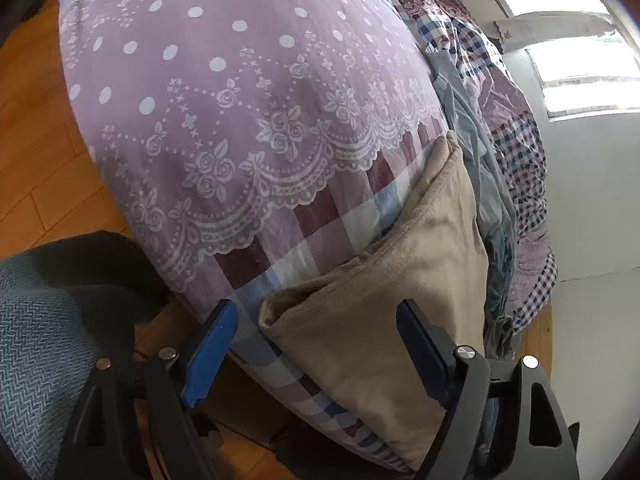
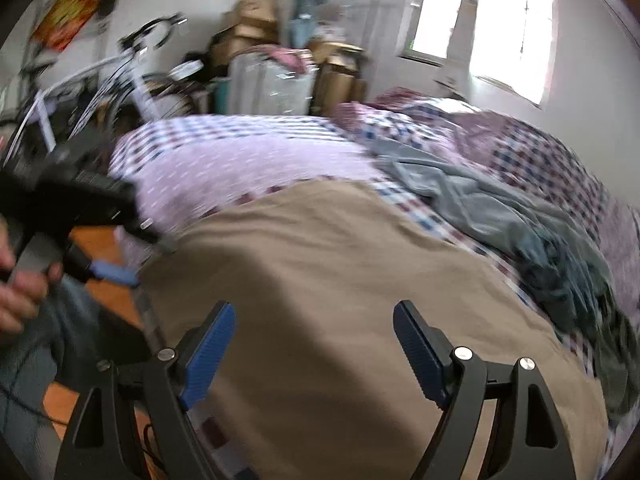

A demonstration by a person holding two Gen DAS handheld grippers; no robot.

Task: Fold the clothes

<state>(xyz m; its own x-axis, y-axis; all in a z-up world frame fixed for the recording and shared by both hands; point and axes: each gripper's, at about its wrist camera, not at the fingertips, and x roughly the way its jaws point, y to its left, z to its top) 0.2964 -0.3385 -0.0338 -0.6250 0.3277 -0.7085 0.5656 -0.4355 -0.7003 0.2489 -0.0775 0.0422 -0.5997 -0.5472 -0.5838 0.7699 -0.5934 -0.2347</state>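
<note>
A tan garment (image 1: 384, 280) lies folded flat on the bed near its front edge; in the right wrist view it (image 2: 340, 280) spreads wide under the gripper. My left gripper (image 1: 316, 352) is open, its blue pads either side of the garment's near corner, not gripping. It also shows in the right wrist view (image 2: 116, 272), at the garment's left edge, held by a hand. My right gripper (image 2: 314, 352) is open and empty, above the garment's near part. A crumpled grey-blue garment (image 2: 500, 216) lies to the right on the bed.
The bed has a purple dotted and lace-patterned cover (image 1: 240, 100) with plaid borders. A bunched plaid quilt (image 2: 520, 144) lies at the far right. Wood floor (image 1: 36, 140) is left of the bed. A bicycle (image 2: 132, 72) and stacked boxes (image 2: 248, 28) stand behind.
</note>
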